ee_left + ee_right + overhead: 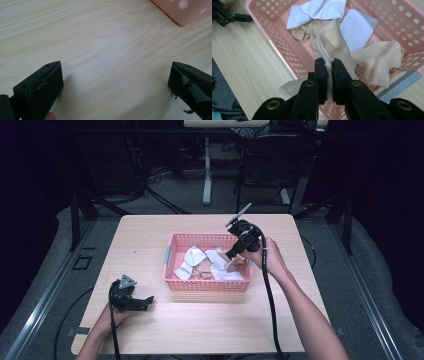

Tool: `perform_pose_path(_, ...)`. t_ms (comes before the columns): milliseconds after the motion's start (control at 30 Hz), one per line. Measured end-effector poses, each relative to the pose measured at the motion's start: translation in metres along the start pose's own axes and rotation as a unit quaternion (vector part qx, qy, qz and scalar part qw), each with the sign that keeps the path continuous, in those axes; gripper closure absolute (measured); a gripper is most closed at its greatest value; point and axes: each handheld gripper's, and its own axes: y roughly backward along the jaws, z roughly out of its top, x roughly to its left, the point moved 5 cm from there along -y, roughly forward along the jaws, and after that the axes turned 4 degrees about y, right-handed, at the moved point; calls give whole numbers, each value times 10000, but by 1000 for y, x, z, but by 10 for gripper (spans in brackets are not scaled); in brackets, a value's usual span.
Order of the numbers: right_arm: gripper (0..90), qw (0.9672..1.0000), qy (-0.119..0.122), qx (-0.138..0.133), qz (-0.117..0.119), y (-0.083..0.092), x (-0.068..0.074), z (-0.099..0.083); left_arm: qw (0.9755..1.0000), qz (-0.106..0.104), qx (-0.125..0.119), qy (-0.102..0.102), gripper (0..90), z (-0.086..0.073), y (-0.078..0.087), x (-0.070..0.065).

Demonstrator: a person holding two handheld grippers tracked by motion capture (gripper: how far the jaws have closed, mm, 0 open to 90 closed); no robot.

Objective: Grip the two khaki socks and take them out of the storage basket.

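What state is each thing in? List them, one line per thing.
Right gripper: shut on the beige sock.
Beige sock: pinched, hanging over the basket.
Left gripper: open, holding nothing, low over the table.
Pink basket: upright, holding loose socks.
White socks: lying crumpled in the basket.

No readable text, labels, brands or numbers on anything in any view.

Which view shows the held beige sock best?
Right gripper view: the beige sock hangs pinched between the jaws, close and sharp. High view shows it small under the right gripper. Left gripper view shows bare table.
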Motion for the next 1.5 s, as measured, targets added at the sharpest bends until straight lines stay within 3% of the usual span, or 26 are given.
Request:
perform_pose_path(733, 844, 9997, -28, -249, -26, 34, -1, 3, 10000, 0, 1, 2, 0, 0, 0, 0)
perform_pose_path(900, 844, 9995, -33, -281, -151, 49, -9, -2, 10000, 4, 1, 0, 0, 0, 0, 0)
perform_pose_path(1100, 843, 9987, -210, -372, -284, 67, -22, -15, 10000, 1, -1, 3, 0, 0, 0, 0)
perform_pose_path(1200, 843, 9976, -371, -482, -315, 71, -28, -21, 10000, 7, 1, 3, 0, 0, 0, 0)
perform_pose_path(1500, 844, 9958, -648, -401, -517, 81, -52, -46, 10000, 1, 1, 0, 0, 0, 0, 0)
